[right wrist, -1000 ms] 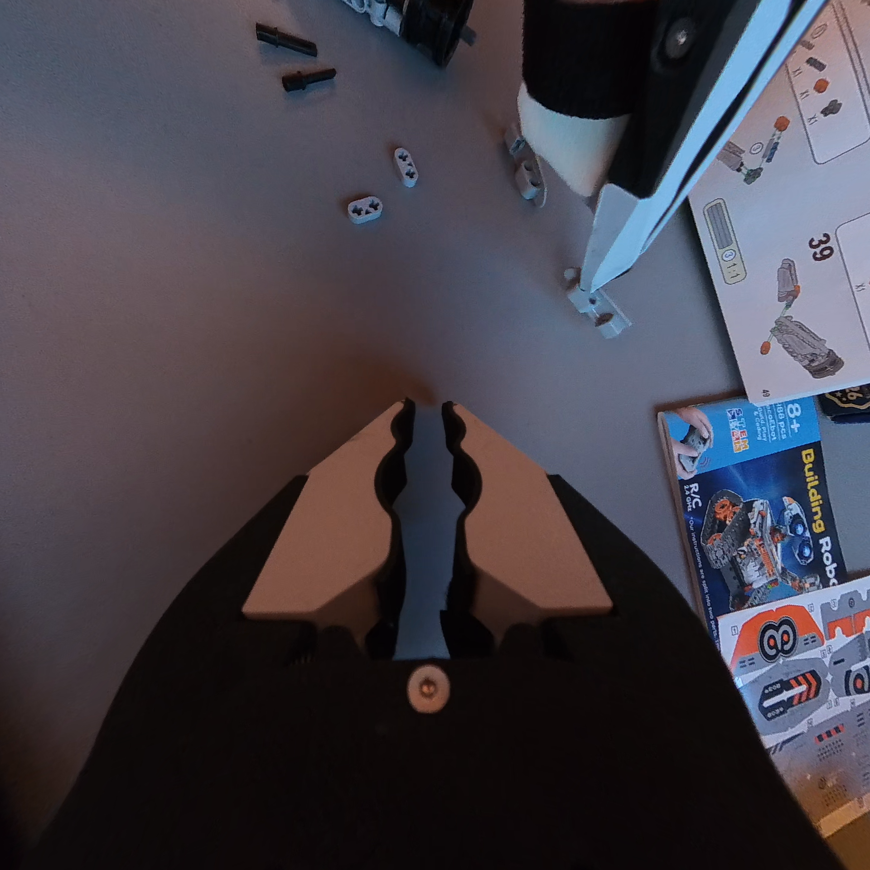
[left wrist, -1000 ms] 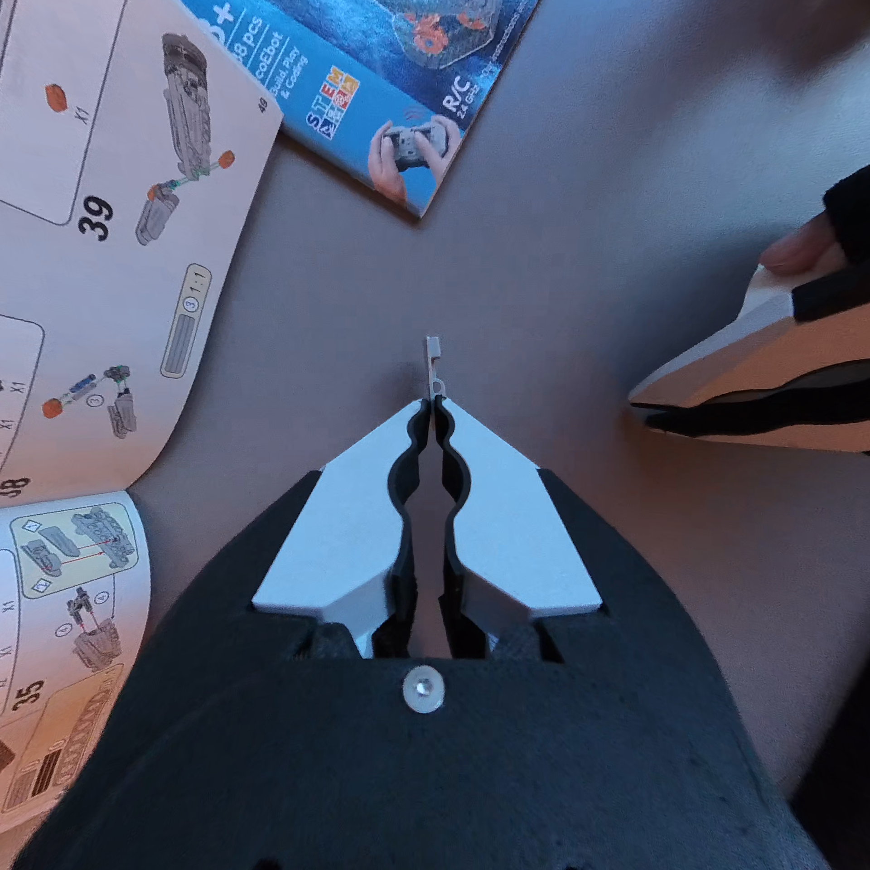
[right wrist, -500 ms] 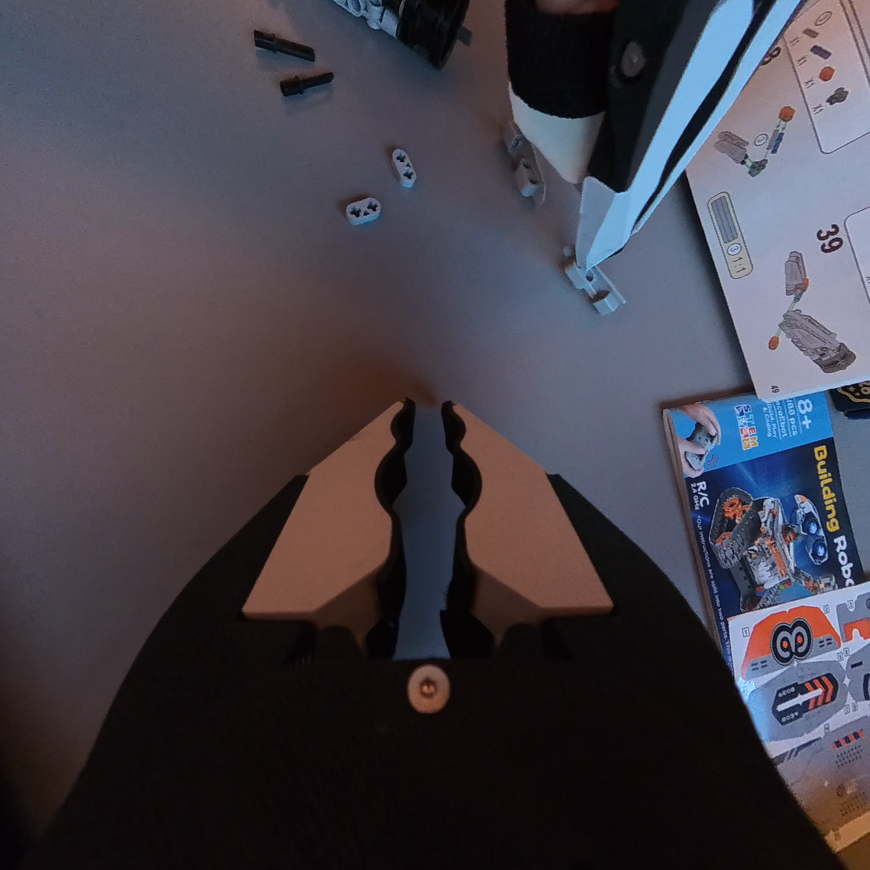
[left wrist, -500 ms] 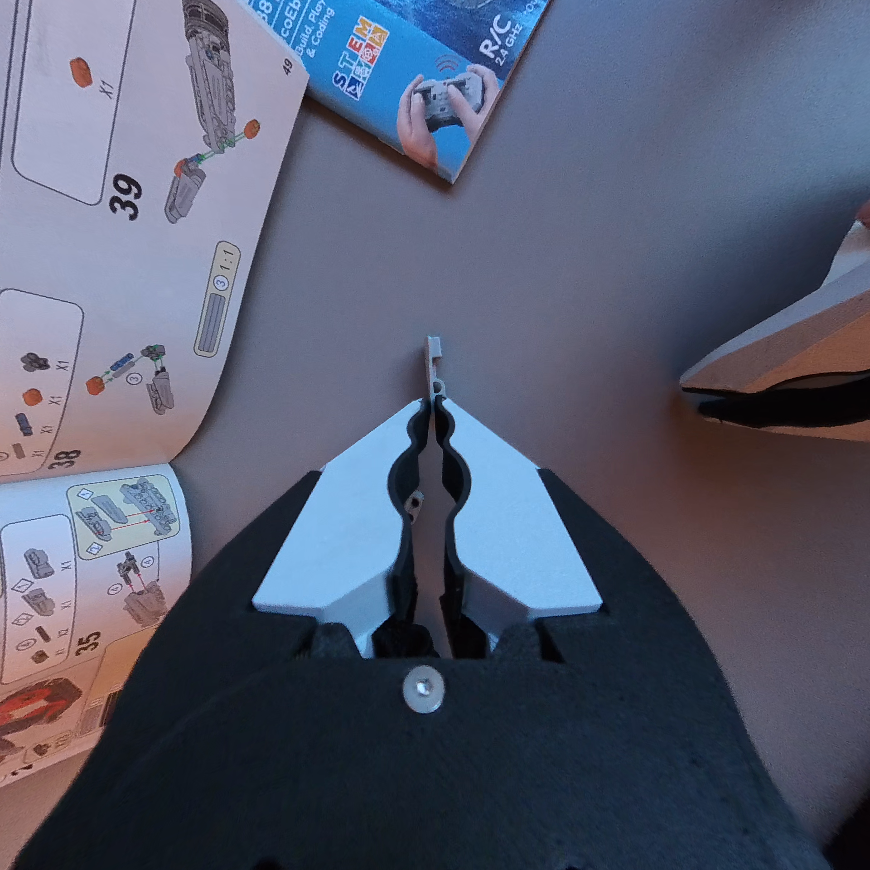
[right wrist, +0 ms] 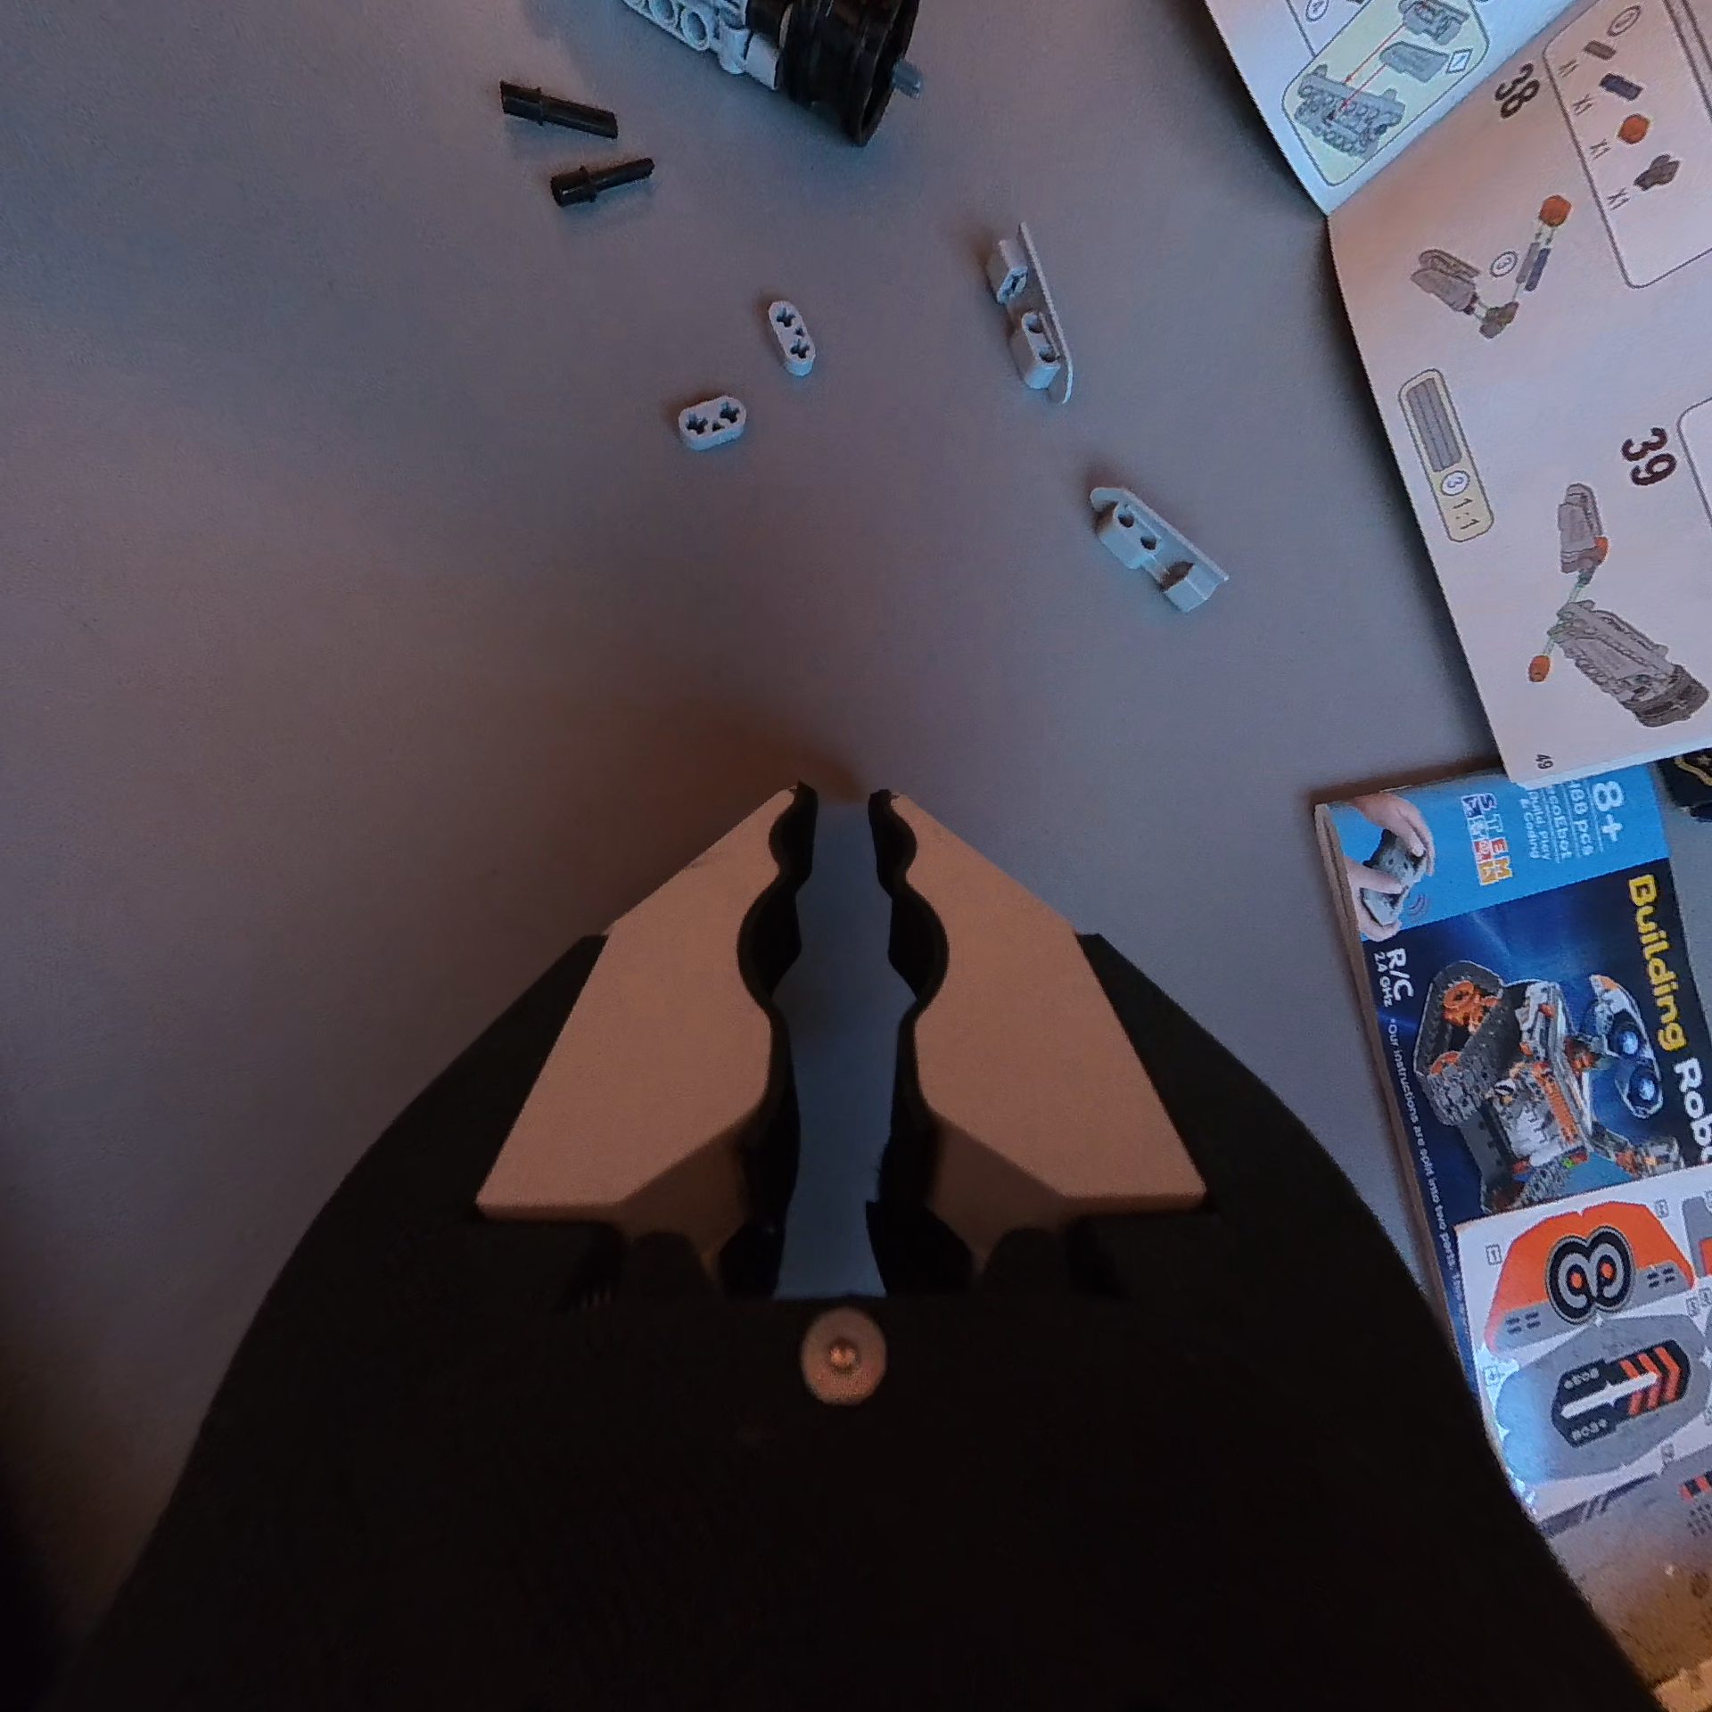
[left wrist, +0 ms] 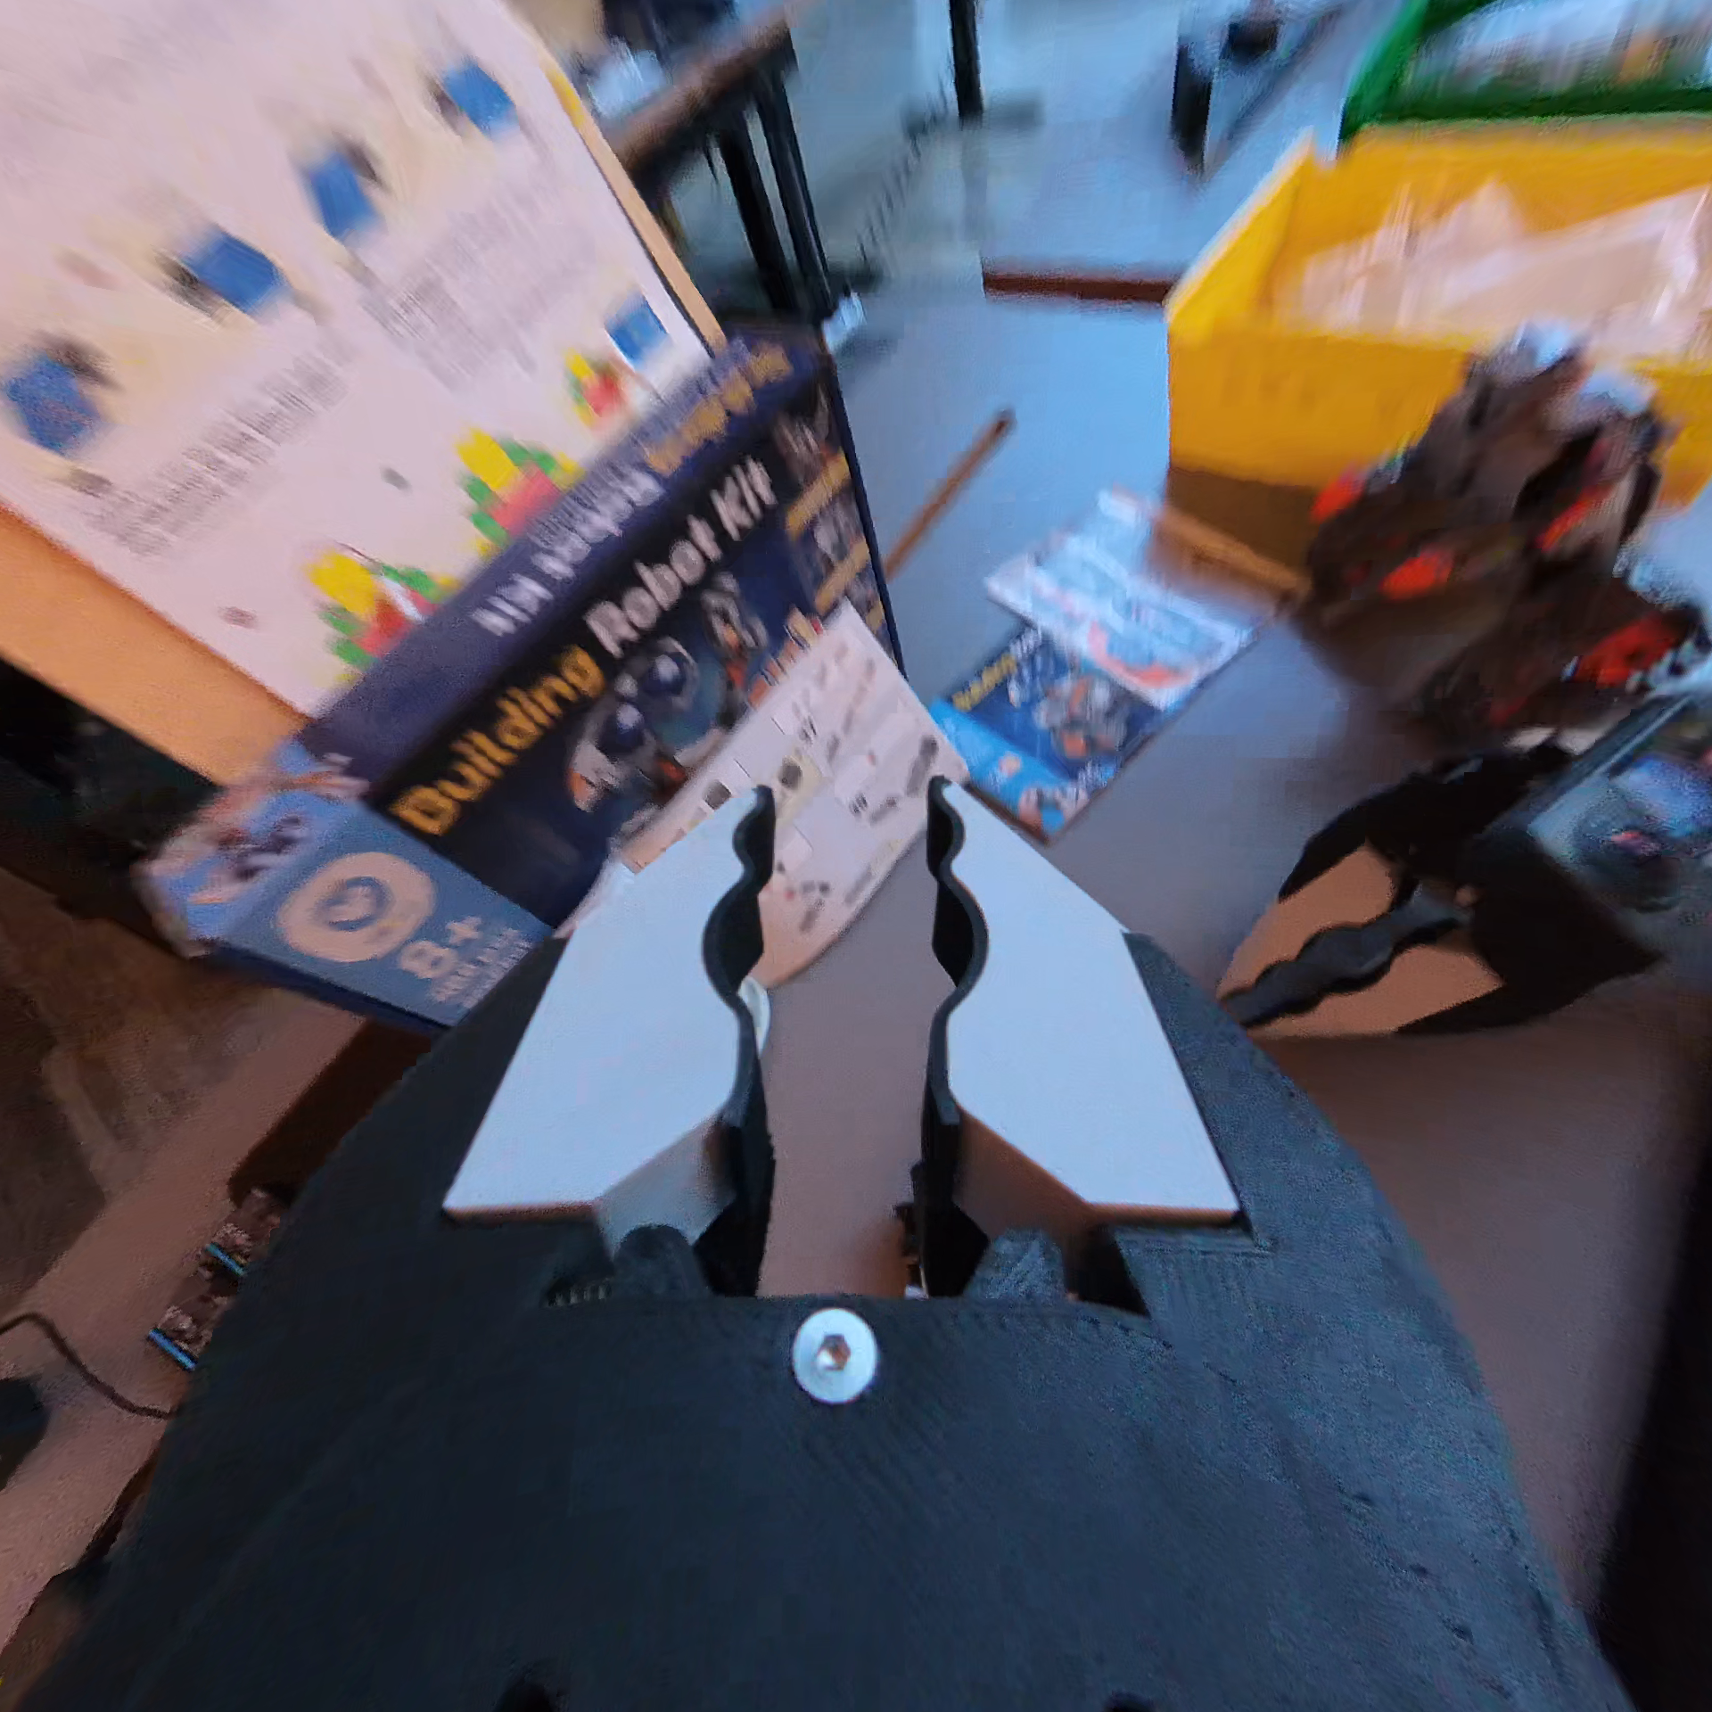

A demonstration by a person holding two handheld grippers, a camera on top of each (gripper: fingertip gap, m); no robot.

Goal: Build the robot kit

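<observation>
- The table (right wrist: 278,556) is wide and bare to the left of your right gripper (right wrist: 838,792). I think that is your safest room to move in.
- A big white board (left wrist: 278,278) leans at the far left, and a yellow bin (left wrist: 1297,371) stands far back on the right. Both are well apart from your tools.
- The dark blue kit box (left wrist: 630,667) stands tilted just past your left gripper (left wrist: 848,806). It looks easy to knock over if you swing left.
- The built model (left wrist: 1529,556) stands behind the right gripper (left wrist: 1269,945). A bump from the back of that tool could break bits off.
- The open manual (right wrist: 1529,417), the blue booklet (right wrist: 1519,973) and the sticker sheet (right wrist: 1593,1343) fill the right edge. Fingers could catch a page and drag it over the small parts.
- Your left gripper is up off the table, jaws wide apart, holding nothing. A small pale round thing (left wrist: 755,1005) shows by one finger. I cannot tell what it is, as this view is smeared.
- Your right gripper points down at the table. Its jaws stand a little apart, with nothing between them.
- The grey track piece (right wrist: 1158,551) is nearest to it, ahead and to the right. A second grey piece (right wrist: 1033,315) lies farther off.
- Two small oval links (right wrist: 711,421) lie ahead, close together. Two black pins (right wrist: 559,109) lie far up on the left, near a black wheel part (right wrist: 834,56).
- These bits are light. A low sweep could flick them away, and the pins could roll.
</observation>
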